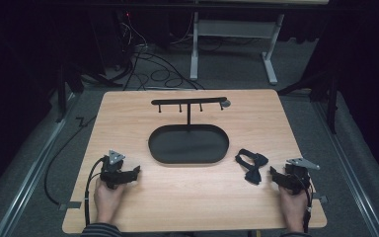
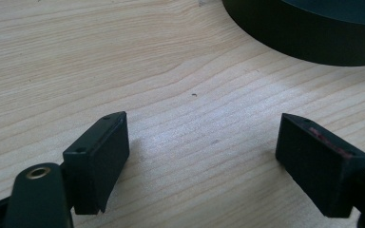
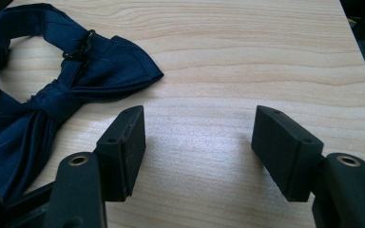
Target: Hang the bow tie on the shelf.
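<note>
A dark blue bow tie (image 1: 251,165) with its neck strap lies on the wooden table (image 1: 128,113), right of centre; in the right gripper view the bow tie (image 3: 43,90) spreads just left of my jaws. My right gripper (image 3: 199,142) rests open on bare wood beside it, holding nothing, and it sits near the table's right front (image 1: 275,175). My left gripper (image 2: 204,156) is open over bare wood too, low at the table's left front (image 1: 134,174). A black oval tray (image 1: 188,143) with a T-shaped hook stand (image 1: 189,102) occupies the middle.
The tray's dark wall (image 2: 309,38) curves across the upper right of the left gripper view. Beyond the table are a grey carpet with loose cables (image 1: 153,69) and a white desk frame (image 1: 237,34). The table's right edge (image 3: 361,57) lies near my right gripper.
</note>
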`<state>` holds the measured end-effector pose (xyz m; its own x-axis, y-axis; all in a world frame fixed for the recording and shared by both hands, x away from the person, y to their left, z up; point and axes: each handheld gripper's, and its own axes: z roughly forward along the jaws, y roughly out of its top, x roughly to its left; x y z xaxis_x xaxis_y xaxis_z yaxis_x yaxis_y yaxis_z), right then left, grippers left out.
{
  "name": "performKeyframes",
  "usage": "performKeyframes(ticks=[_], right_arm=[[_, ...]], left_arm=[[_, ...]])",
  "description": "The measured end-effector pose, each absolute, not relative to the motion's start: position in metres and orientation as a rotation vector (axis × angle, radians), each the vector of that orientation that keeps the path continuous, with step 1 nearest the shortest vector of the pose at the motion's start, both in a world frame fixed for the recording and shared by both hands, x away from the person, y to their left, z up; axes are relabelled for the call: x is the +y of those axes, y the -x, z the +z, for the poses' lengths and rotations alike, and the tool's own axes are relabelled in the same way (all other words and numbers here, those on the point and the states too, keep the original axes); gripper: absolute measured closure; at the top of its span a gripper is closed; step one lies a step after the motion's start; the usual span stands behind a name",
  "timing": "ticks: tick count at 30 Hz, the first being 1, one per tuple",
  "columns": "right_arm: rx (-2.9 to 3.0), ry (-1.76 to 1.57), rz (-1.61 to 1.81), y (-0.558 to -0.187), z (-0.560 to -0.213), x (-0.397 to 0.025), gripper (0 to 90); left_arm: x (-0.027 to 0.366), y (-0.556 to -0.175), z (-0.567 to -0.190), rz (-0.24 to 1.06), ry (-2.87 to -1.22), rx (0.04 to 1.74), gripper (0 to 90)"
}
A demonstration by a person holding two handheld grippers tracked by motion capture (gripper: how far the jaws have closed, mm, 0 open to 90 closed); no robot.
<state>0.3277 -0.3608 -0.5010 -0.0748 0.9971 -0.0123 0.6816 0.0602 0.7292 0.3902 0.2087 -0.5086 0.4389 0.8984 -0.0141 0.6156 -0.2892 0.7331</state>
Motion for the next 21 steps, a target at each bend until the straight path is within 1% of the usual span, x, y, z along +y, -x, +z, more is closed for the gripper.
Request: performKeyframes(ticks=[21], right_arm=[[1.813, -1.672, 0.774, -0.3282, -0.5011, -0.3585, 37.8]], left_arm=[[0.2092, -0.3893, -0.5084, 0.538, -2.011, 1.275, 20.2]])
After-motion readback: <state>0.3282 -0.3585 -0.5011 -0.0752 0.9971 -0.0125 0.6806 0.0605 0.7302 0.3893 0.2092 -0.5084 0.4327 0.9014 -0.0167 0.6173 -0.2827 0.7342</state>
